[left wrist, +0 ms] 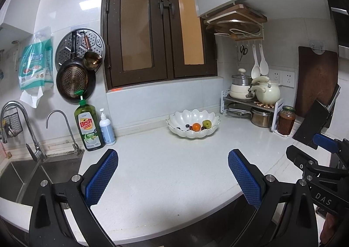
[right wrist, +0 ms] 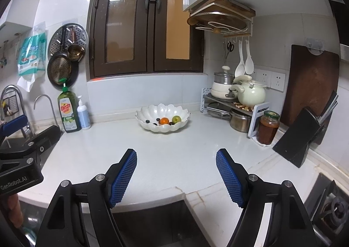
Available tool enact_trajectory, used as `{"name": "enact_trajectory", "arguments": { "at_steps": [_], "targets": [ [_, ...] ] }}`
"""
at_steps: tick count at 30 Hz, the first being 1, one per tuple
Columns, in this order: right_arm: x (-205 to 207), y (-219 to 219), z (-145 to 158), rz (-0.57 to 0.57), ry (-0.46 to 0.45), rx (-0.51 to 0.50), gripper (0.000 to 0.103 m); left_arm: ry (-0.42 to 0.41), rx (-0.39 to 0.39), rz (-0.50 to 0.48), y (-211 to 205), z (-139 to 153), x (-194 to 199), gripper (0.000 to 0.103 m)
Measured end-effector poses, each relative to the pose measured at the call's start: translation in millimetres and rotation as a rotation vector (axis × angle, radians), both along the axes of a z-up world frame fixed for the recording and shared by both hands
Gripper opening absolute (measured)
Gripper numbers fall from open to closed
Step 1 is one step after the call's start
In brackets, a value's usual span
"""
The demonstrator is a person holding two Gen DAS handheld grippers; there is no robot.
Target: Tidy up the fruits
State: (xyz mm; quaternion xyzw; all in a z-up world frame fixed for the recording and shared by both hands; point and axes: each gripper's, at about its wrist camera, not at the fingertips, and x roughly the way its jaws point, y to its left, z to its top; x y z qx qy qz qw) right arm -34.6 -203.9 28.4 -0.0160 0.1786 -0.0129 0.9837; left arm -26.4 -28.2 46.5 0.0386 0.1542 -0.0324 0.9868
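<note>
A white scalloped bowl [left wrist: 182, 117] [right wrist: 150, 111] stands at the back of the white counter, under the window. Inside it lie an orange fruit [left wrist: 196, 126] [right wrist: 164, 120], a green apple [left wrist: 206, 124] [right wrist: 176, 119] and a few small dark fruits [left wrist: 187, 126] [right wrist: 148, 121]. My left gripper [left wrist: 173, 157] hovers open over the counter's front part, well short of the bowl, with nothing between its blue pads. My right gripper [right wrist: 176, 156] is open too, likewise near the counter's front edge and holding nothing. Each gripper shows at the edge of the other's view.
A sink [left wrist: 24, 172] with two taps lies at the left, a green dish soap bottle [left wrist: 88, 126] and a white pump bottle [left wrist: 107, 127] beside it. At the right stand a pot rack [right wrist: 231, 103], a sauce jar [right wrist: 267, 127], a knife block [right wrist: 298, 144] and a stove [right wrist: 331, 203].
</note>
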Motion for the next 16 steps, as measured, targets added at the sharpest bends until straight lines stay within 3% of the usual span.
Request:
{"name": "enact_trajectory", "arguments": {
  "at_steps": [16],
  "targets": [
    [-9.3, 1.0, -3.6, 0.006, 0.007, 0.0, 0.076, 0.014, -0.01, -0.003, 6.5, -3.9, -11.1, 0.103]
  ]
}}
